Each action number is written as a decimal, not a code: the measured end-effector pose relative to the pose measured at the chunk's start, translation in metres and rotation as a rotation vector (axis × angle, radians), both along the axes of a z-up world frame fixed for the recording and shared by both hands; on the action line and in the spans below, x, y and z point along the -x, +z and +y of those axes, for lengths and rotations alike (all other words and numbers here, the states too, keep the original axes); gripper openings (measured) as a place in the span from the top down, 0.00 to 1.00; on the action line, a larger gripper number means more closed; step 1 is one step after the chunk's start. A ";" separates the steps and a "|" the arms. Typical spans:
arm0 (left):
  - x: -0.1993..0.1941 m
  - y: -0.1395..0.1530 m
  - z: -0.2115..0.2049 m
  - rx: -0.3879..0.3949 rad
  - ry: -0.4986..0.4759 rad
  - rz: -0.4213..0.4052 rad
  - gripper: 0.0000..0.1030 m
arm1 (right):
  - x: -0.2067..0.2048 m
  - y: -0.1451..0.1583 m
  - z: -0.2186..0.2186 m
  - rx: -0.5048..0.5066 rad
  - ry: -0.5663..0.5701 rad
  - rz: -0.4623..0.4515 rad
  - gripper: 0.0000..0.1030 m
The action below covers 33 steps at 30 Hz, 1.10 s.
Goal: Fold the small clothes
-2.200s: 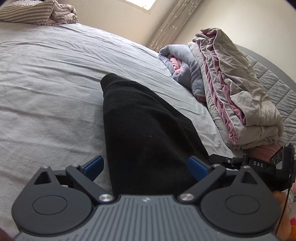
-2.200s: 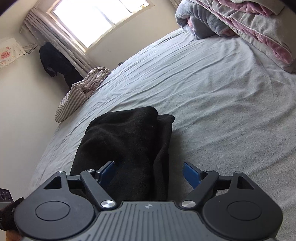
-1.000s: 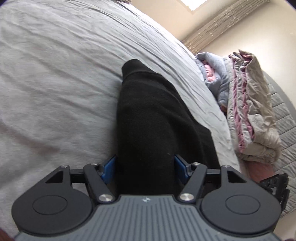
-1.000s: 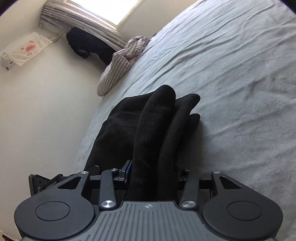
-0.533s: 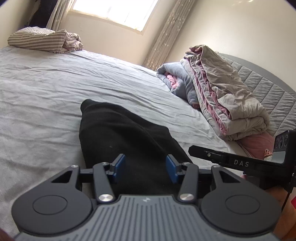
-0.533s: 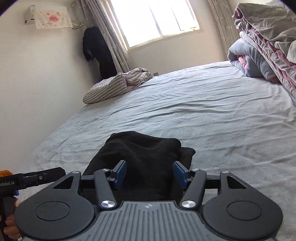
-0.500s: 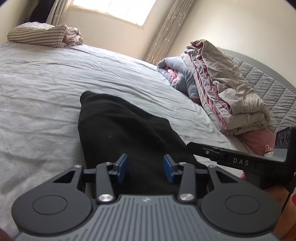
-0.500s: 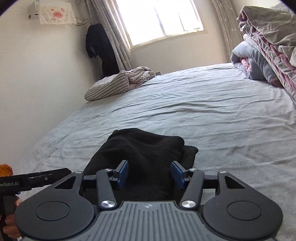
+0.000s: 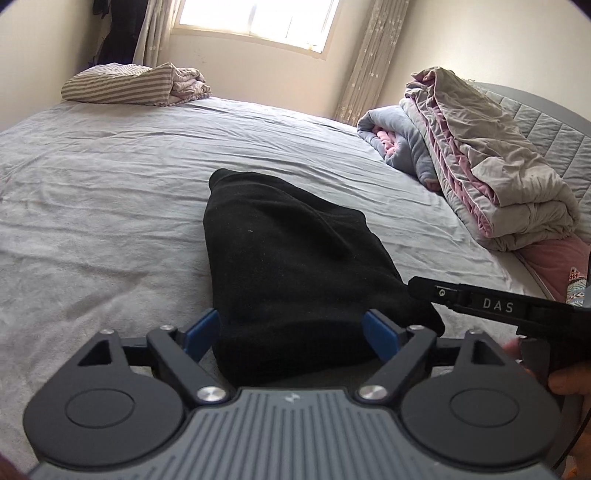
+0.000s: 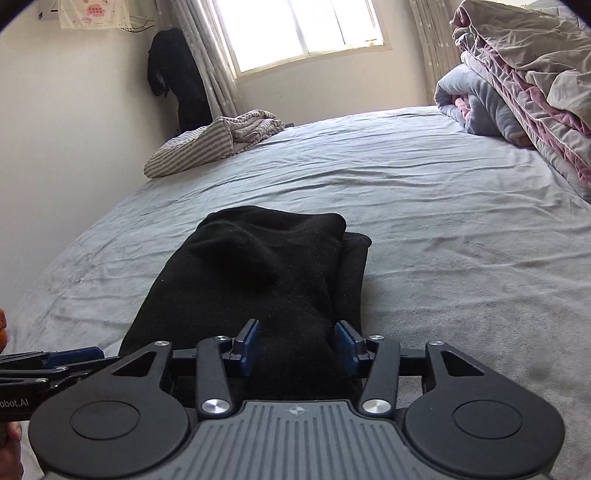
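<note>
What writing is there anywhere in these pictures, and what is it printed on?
"DAS": white letters on the black body of the right gripper, seen from the left wrist.
"obot.AI": cut off by the frame edge, on the left gripper, seen from the right wrist.
Wall poster: pink print, too blurred to read.

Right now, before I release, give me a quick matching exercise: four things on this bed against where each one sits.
Things:
1. black garment
2. striped bedding
3. pink-grey quilt stack
4. left gripper

Places:
A. far corner by the window
B. against the headboard
C. middle of the grey sheet
D. jaws wide at the garment's near end

Pairs: 1-C, 2-A, 3-B, 4-D
</note>
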State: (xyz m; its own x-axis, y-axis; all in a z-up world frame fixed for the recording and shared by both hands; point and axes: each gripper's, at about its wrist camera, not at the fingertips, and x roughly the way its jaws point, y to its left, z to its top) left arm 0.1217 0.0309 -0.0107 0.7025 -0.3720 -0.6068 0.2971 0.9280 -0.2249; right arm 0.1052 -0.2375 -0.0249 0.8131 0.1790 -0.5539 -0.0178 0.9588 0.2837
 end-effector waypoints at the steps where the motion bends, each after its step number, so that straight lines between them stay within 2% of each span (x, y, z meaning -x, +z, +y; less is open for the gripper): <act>1: 0.008 0.004 0.001 -0.013 0.017 0.007 0.17 | 0.009 0.006 -0.001 -0.006 -0.008 -0.007 0.34; 5: 0.034 0.014 0.006 -0.050 0.054 0.035 0.07 | 0.042 0.021 -0.001 -0.039 -0.024 -0.030 0.23; 9: 0.059 0.024 0.013 -0.058 0.092 0.030 0.01 | 0.070 0.027 0.007 0.020 -0.040 -0.035 0.14; 15: 0.085 0.027 0.014 -0.147 0.163 0.032 0.01 | 0.099 0.028 0.021 0.114 -0.087 -0.037 0.07; 18: 0.093 0.024 0.011 -0.199 0.185 0.050 0.01 | 0.110 0.025 0.027 0.160 -0.138 -0.015 0.04; 21: 0.098 0.022 0.006 -0.252 0.200 0.052 0.01 | 0.111 0.021 0.037 0.203 -0.128 0.015 0.04; 27: 0.096 0.016 0.003 -0.291 0.228 0.070 0.01 | 0.110 0.019 0.056 0.289 -0.103 0.042 0.00; 33: 0.094 0.012 0.003 -0.295 0.244 0.085 0.01 | 0.112 0.016 0.073 0.355 -0.088 0.047 0.00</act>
State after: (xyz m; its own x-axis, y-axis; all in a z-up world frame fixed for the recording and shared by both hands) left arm 0.0282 0.0342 0.0012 0.6915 -0.0013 -0.7224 0.0517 0.9975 0.0477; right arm -0.0068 -0.1641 -0.0093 0.7892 -0.1006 -0.6059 0.0742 0.9949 -0.0685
